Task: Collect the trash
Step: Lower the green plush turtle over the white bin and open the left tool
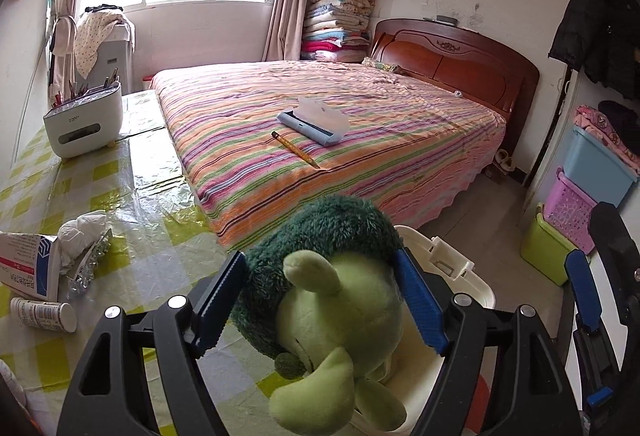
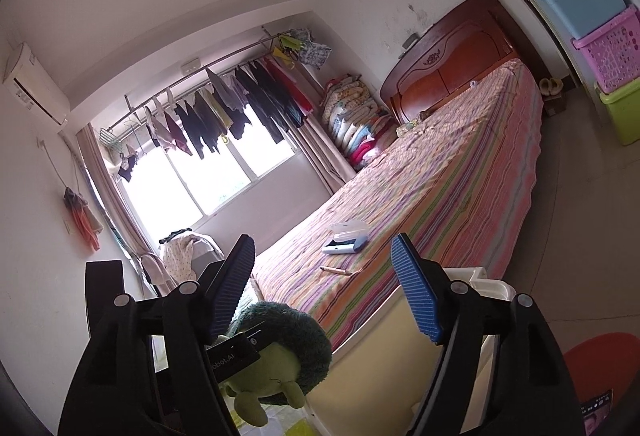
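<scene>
Two things stay unclear from your left wrist view. The plush toy [image 1: 320,316], dark green fur over a pale green body, fills the whole gap of the left tongs [image 1: 320,254], and its fur touches both blue pads; whether the pads squeeze it or only brush it cannot be told. It also hides most of the white bin [image 1: 476,292] below it, so the bin's inside is out of sight.

Your left tongs stand wide and tilt downward over the bench [image 1: 160,236] edge. Your right tongs [image 2: 323,238] point level toward the striped bed [image 2: 460,163], jaws well apart with nothing between them. From the right wrist, the toy hangs low and half covered by the left tool's black body.

The trash lies on the bench, at the left of the left wrist view, well apart from both tongs: a crumpled tissue [image 1: 82,236], a medicine box [image 1: 28,268] cut off by the frame, a foil blister strip [image 1: 88,268] and a white tube [image 1: 44,314].

Writing: the left tool's body reads "obot.AI", its start covered. The print on the box and tube is too small to read.
</scene>
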Demonstrator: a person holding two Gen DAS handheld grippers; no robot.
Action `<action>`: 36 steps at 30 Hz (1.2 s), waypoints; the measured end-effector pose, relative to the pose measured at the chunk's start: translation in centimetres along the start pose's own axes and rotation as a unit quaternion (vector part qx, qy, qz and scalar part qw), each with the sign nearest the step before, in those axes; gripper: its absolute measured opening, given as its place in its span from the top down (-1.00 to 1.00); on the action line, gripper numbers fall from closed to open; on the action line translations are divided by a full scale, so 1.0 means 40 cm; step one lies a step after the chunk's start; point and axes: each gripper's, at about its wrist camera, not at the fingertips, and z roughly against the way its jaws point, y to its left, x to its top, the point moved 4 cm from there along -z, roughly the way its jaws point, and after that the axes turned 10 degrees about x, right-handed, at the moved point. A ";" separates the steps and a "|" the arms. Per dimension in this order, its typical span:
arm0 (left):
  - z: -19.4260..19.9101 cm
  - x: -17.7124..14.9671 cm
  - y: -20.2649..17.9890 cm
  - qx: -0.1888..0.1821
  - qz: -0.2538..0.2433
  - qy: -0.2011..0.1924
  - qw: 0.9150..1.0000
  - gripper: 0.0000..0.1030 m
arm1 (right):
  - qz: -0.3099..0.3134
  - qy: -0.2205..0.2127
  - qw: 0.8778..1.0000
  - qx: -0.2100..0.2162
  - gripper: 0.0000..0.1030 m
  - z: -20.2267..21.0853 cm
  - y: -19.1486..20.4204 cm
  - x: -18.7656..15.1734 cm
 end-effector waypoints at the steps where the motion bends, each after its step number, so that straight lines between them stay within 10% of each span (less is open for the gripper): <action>1: 0.008 0.001 -0.003 0.005 -0.003 -0.010 1.000 -0.44 | 0.001 -0.001 1.000 0.001 -0.42 0.000 0.001 0.000; 22: 0.112 0.014 0.159 0.089 0.026 -0.044 0.995 -0.66 | 0.045 0.059 0.996 0.056 -0.66 -0.047 0.100 -0.059; 36: 0.217 -0.039 0.429 0.169 0.066 -0.040 0.983 -0.66 | 0.072 0.109 0.987 0.095 -0.70 -0.080 0.193 -0.127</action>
